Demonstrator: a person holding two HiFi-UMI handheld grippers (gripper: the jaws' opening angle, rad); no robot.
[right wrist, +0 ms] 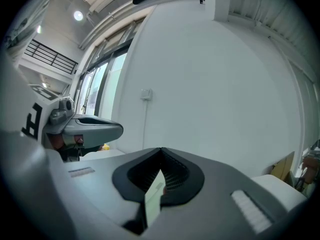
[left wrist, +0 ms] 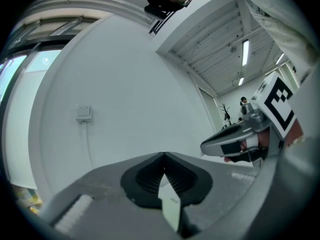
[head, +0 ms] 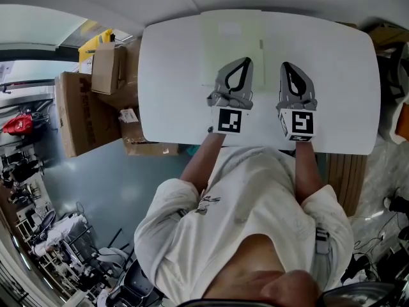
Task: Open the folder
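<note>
Cardboard boxes [head: 96, 101] pile up on the floor left of my white desk [head: 172, 94]. The pale folder [head: 233, 43] lies flat toward the desk's far edge, seemingly unopened. My left claw [head: 245, 61] hangs over its near part, tips pressed together and empty, probably to slip under the cover. Just right of the folder, my right claw [head: 286, 64] is likewise closed on nothing.

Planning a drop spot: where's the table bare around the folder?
Bare: the table strip between its left edge and the folder, and the wide stretch from the right gripper to the right edge. Crowded: the middle, left gripper over the folder's near end.
</note>
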